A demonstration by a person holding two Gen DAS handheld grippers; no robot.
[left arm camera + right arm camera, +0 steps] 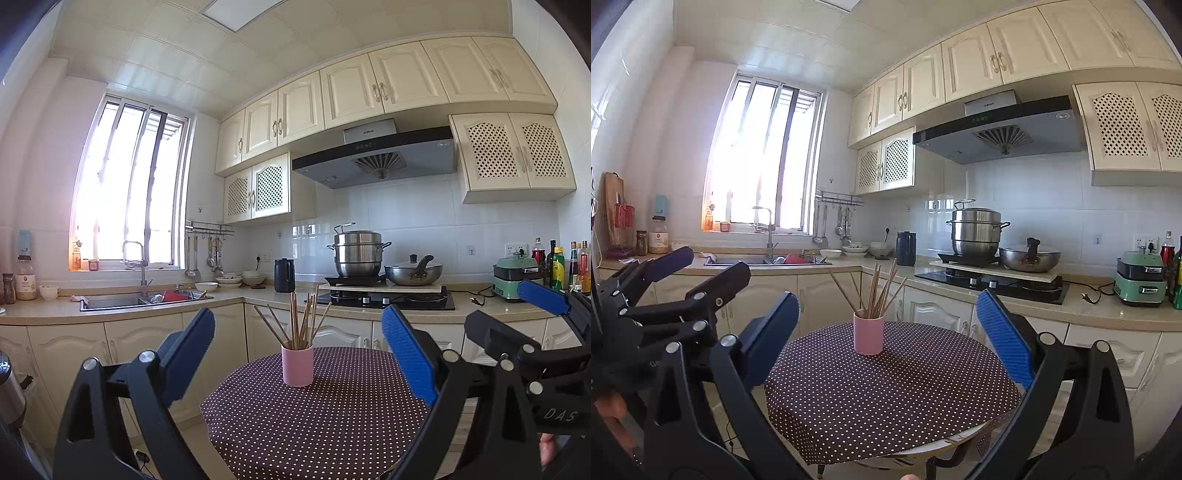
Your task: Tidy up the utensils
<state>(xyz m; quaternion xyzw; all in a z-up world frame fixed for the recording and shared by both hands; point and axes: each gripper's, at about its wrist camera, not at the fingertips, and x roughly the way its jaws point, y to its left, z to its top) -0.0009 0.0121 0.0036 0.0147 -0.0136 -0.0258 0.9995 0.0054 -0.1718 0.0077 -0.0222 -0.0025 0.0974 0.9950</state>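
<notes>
Chopsticks (301, 321) beyond both parted grippers

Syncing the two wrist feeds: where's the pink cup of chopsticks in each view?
Left wrist: pink cylindrical cup holding wooden chopsticks stands centre frame, on the far part of the round table.
Right wrist: same cup, slightly left of centre.
Shared landmark: brown polka-dot tablecloth beneath it.

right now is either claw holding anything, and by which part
Nothing is held. The left claw and right claw are both open and empty, short of the pink cup of chopsticks on the table.
</notes>
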